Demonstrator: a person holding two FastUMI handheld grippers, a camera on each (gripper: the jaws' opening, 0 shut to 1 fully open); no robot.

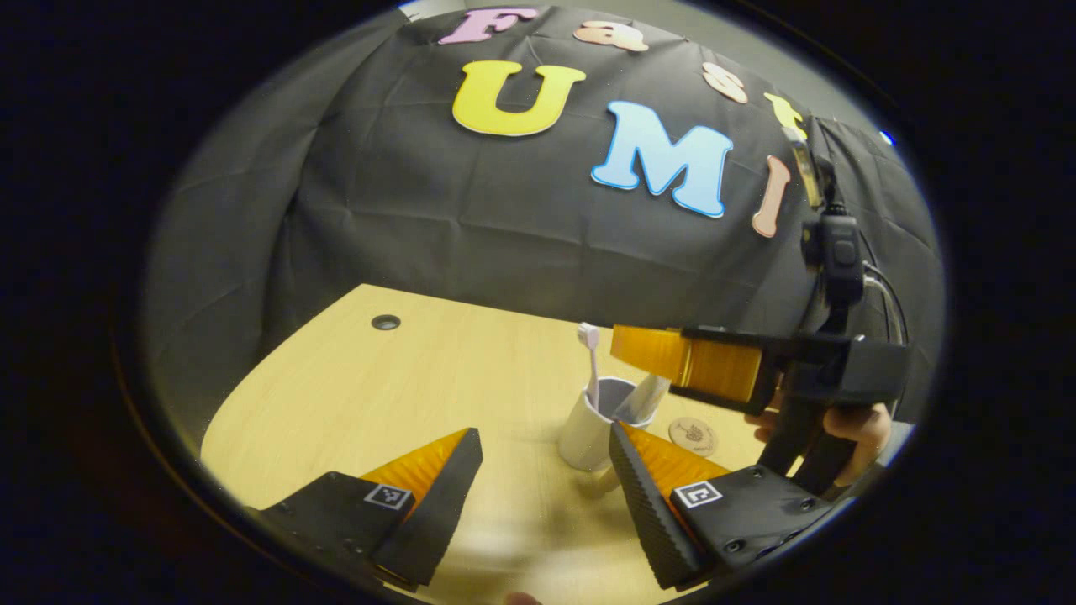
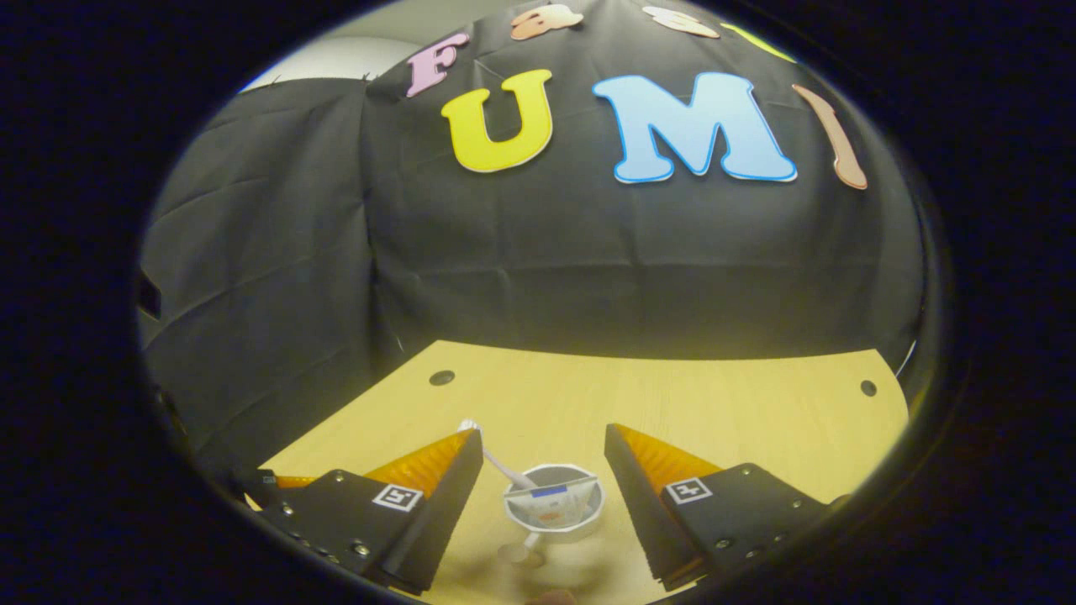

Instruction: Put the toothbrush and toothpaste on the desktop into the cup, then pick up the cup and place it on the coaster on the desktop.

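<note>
Cup holds toothbrush, toothpaste.

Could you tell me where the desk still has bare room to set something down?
Bare desk runs from the cup back to the grommet hole by the cloth wall. It is crowded around the cup, with the coaster beside it and the right tongs above.

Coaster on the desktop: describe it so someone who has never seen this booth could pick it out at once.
Start from the light wooden desktop in front of the black cloth wall. In the left gripper view, find the white cylindrical cup holding a white toothbrush and a toothpaste tube; the small round brown coaster lies flat just right of it. It is the only flat disc there, with a dark drawing on top.
</note>
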